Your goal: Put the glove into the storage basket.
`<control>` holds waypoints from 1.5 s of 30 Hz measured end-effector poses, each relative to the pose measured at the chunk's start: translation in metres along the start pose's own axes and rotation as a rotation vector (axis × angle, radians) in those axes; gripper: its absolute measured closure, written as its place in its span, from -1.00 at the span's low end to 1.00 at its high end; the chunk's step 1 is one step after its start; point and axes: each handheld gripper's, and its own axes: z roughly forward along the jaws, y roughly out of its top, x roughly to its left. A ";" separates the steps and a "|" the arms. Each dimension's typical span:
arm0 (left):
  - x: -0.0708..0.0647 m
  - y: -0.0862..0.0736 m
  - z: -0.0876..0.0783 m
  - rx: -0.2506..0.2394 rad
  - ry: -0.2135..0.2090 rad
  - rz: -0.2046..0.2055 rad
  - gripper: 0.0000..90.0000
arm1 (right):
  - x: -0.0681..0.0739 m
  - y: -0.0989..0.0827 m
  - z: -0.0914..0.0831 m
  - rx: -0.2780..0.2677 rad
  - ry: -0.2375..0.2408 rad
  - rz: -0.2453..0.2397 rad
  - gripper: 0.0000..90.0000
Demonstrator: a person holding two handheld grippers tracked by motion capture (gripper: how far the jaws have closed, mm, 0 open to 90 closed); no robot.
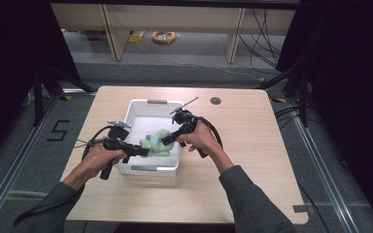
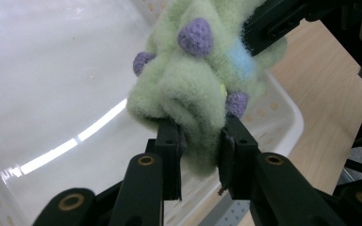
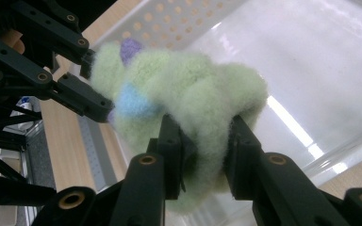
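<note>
High view: left claw [image 1: 143, 151] and right claw [image 1: 167, 140] both clamp the soft, light green plush [image 1: 156, 144] (easily squashed) over the white basket [image 1: 138, 110]; best gripped by thick folds.

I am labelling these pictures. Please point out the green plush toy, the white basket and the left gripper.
green plush toy [image 2: 188, 89], left gripper view, on its fuzzy green body.
white basket [image 1: 148, 170], high view, on its near wall.
left gripper [image 2: 200, 141], left gripper view, midway between its fingertips.

Light wooden table [image 1: 252, 145]; white perforated basket [image 1: 148, 170] sits on it, left of centre.
</note>
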 end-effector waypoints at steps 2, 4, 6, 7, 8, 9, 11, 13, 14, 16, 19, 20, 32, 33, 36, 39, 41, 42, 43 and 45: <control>0.003 -0.001 0.002 0.006 0.002 -0.004 0.60 | -0.001 0.001 0.004 0.016 -0.018 0.000 0.61; 0.005 -0.002 0.003 0.003 0.009 -0.017 0.60 | -0.002 0.002 0.007 0.023 -0.022 0.006 0.61; 0.007 -0.003 0.004 0.012 0.004 -0.017 0.59 | -0.002 0.002 0.009 0.026 -0.023 0.010 0.61; 0.008 -0.004 0.005 0.002 0.014 -0.028 0.59 | -0.004 0.003 0.013 0.034 -0.023 0.008 0.61; 0.010 -0.004 0.005 0.022 0.005 -0.025 0.59 | -0.004 0.003 0.015 0.037 -0.015 0.008 0.61; 0.010 -0.005 0.005 0.017 0.015 -0.032 0.59 | -0.004 0.003 0.016 0.040 -0.020 0.012 0.61; 0.011 -0.006 0.006 0.037 0.031 -0.034 0.58 | -0.004 0.004 0.020 0.049 -0.026 0.012 0.61; 0.013 -0.007 0.008 0.039 0.038 -0.053 0.58 | -0.004 0.004 0.023 0.056 -0.029 0.015 0.61; 0.014 -0.008 0.009 0.049 0.041 -0.047 0.58 | -0.005 0.004 0.025 0.063 -0.035 0.018 0.61; 0.016 -0.009 0.011 0.055 0.040 -0.050 0.57 | -0.005 0.005 0.028 0.073 -0.037 0.019 0.61; 0.018 -0.010 0.013 0.072 0.049 -0.053 0.56 | -0.006 0.005 0.033 0.083 -0.047 0.014 0.61; 0.019 -0.010 0.014 0.080 0.051 -0.044 0.55 | -0.007 0.005 0.034 0.083 -0.045 0.008 0.61; 0.025 -0.009 0.017 0.052 0.116 -0.070 0.25 | -0.007 0.004 0.046 0.140 -0.113 0.001 0.60; 0.025 -0.007 0.015 0.034 0.117 -0.073 0.23 | -0.008 0.004 0.047 0.142 -0.134 -0.022 0.60; 0.023 -0.003 0.008 0.021 0.142 -0.050 0.21 | -0.008 0.004 0.048 0.151 -0.137 -0.006 0.60; 0.020 0.000 0.004 0.007 0.142 -0.038 0.21 | -0.008 0.004 0.050 0.158 -0.150 -0.009 0.60; 0.017 0.001 0.002 -0.006 0.143 -0.035 0.19 | -0.009 0.005 0.050 0.161 -0.155 -0.019 0.59; 0.015 0.001 0.003 -0.029 0.144 -0.053 0.18 | -0.009 0.005 0.051 0.160 -0.156 -0.009 0.59; 0.016 0.001 0.000 -0.010 0.146 -0.029 0.18 | -0.009 0.005 0.051 0.162 -0.157 -0.013 0.57; 0.013 0.000 0.000 -0.025 0.151 -0.040 0.16 | -0.008 0.006 0.051 0.169 -0.168 -0.006 0.53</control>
